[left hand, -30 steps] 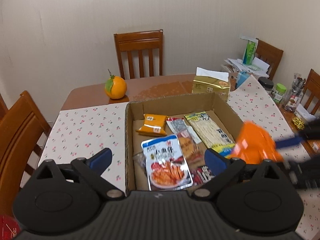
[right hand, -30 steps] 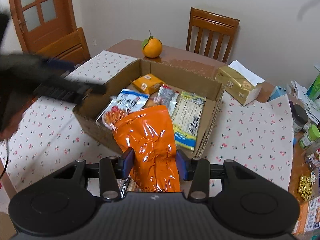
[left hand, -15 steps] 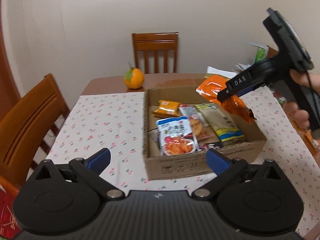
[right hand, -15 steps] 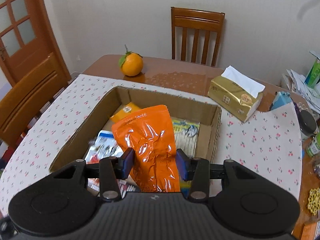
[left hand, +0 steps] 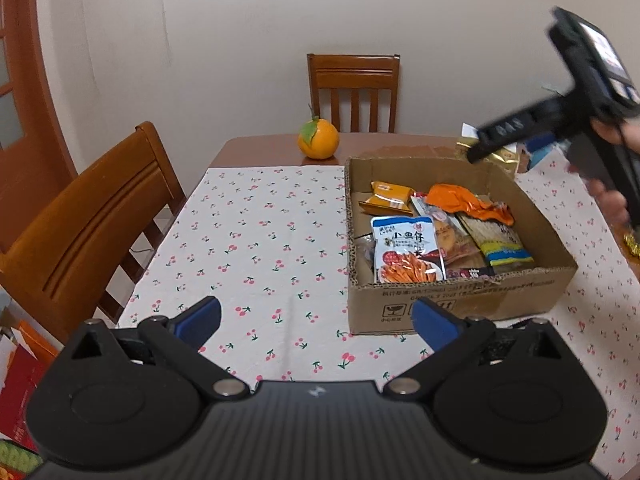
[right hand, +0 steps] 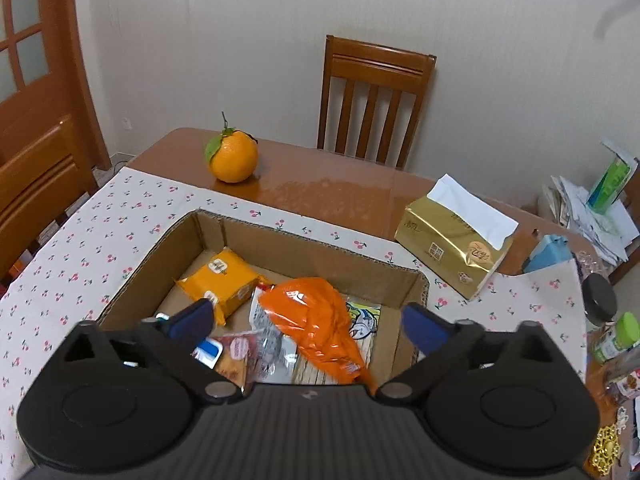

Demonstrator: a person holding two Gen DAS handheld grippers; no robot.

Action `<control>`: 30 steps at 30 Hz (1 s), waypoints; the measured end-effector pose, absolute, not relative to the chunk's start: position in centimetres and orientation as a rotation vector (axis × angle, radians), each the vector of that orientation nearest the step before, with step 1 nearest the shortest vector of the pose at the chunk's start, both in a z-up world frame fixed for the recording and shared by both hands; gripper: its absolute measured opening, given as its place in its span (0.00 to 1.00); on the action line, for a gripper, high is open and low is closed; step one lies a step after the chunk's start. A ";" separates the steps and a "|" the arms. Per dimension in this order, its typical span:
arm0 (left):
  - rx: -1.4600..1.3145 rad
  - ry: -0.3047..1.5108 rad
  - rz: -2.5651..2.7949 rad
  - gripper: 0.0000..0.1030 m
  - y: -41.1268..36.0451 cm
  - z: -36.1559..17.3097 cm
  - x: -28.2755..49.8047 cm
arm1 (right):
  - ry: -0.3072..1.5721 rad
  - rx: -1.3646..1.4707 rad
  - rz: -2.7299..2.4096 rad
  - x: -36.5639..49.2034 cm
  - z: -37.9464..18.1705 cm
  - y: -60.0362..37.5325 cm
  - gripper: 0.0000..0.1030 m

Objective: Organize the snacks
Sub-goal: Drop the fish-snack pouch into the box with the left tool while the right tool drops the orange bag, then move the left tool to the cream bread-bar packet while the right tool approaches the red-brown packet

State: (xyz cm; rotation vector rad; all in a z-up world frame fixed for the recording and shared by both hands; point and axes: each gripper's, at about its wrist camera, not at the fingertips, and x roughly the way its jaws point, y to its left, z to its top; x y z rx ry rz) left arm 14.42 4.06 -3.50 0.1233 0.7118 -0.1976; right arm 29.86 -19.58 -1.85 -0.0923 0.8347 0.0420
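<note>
A cardboard box (left hand: 460, 296) (right hand: 324, 248) sits on the cherry-print cloth and holds several snack packs. An orange foil pack (right hand: 316, 328) (left hand: 464, 200) lies loose on top of them, near a yellow pack (right hand: 218, 282) (left hand: 390, 198) and a blue-white fish snack pack (left hand: 406, 250). My right gripper (right hand: 306, 322) is open and empty, above the box over the orange pack. My left gripper (left hand: 316, 324) is open and empty, low over the cloth, in front of the box's left corner. The right gripper's body (left hand: 560, 116) shows raised at upper right.
An orange fruit (right hand: 232, 156) (left hand: 318, 140) stands on the bare wooden table behind the box. A gold tissue pack (right hand: 456, 240) lies at right, with jars (right hand: 612, 332) and papers (right hand: 592, 216) beyond. Wooden chairs stand at the far side (left hand: 354, 88) and left (left hand: 88, 224).
My right gripper opened and let go of the orange pack, which now lies in the box; the gripper lifted. My left gripper drew back and left from the box.
</note>
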 end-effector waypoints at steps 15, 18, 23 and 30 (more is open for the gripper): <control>0.169 0.717 -0.292 0.99 2.2 -3.6 13.9 | 0.863 -0.045 -0.063 18.3 -2.9 -19.0 1.00; 0.179 0.743 -0.332 0.99 1.5 -4.1 14.0 | 0.881 -0.037 -0.098 15.7 -3.6 -19.0 1.00; 0.193 0.791 -0.393 0.98 -0.6 -5.2 14.1 | 0.915 -0.086 -0.152 12.3 -5.0 -19.5 1.00; 0.203 0.876 -0.384 0.99 -5.4 -7.4 14.6 | 0.951 -0.119 -0.124 10.5 -6.6 -21.6 1.00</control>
